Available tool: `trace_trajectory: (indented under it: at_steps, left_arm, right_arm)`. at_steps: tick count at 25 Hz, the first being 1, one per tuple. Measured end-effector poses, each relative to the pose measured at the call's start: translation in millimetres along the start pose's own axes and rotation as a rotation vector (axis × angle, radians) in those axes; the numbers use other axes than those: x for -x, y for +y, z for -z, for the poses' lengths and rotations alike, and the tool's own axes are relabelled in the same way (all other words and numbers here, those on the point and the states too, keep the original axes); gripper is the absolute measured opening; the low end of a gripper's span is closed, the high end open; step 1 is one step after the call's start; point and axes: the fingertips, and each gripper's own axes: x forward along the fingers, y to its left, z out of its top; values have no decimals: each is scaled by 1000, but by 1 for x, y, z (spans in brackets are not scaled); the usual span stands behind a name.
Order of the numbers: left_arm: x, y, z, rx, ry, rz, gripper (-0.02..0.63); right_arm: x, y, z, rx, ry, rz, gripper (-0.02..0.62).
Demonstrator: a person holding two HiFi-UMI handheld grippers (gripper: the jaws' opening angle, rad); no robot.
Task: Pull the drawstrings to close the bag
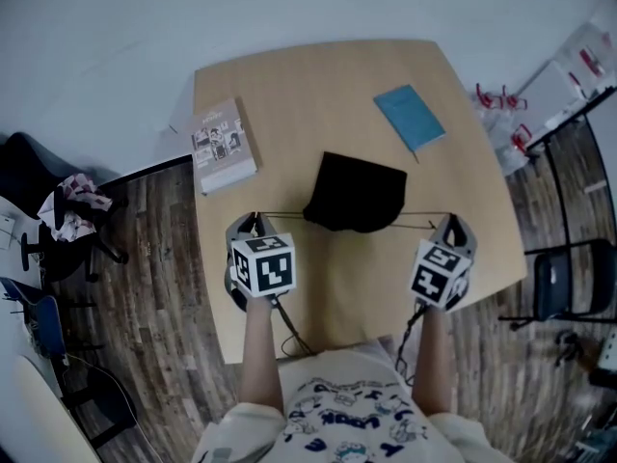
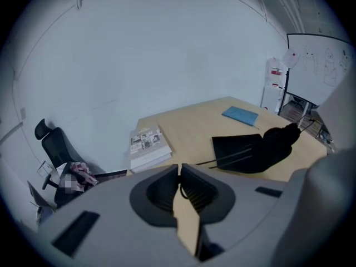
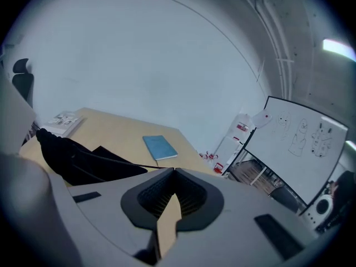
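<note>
Left gripper (image 1: 253, 222) and right gripper (image 1: 451, 225) each pinch a taut drawstring (image 1: 289, 213) either side of the black bag (image 1: 355, 193), mid-table (image 1: 318, 85). Book (image 1: 224, 146) sits back-left, blue notebook (image 1: 410, 117) back-right, both apart from the bag.

Black bag (image 1: 355, 193), probably plain blue booklet (image 1: 410, 116)

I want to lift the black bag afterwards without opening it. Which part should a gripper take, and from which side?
I would take the black bag by its gathered mouth, from the person's side. There the cloth is bunched into a raised lump that jaws can close around; the far part lies flat on the table.
</note>
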Motion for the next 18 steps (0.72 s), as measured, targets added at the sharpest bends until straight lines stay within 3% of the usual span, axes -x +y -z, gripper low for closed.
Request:
trace_trajectory:
  at_steps: [15, 18]
  left_arm:
    - [14, 53, -15, 62, -43, -123, 17]
    - [17, 74, -11, 62, -38, -187, 2]
  right_arm:
    - [14, -30, -4, -76, -18, 129, 5]
    - [16, -46, 1, -98, -5, 170, 3]
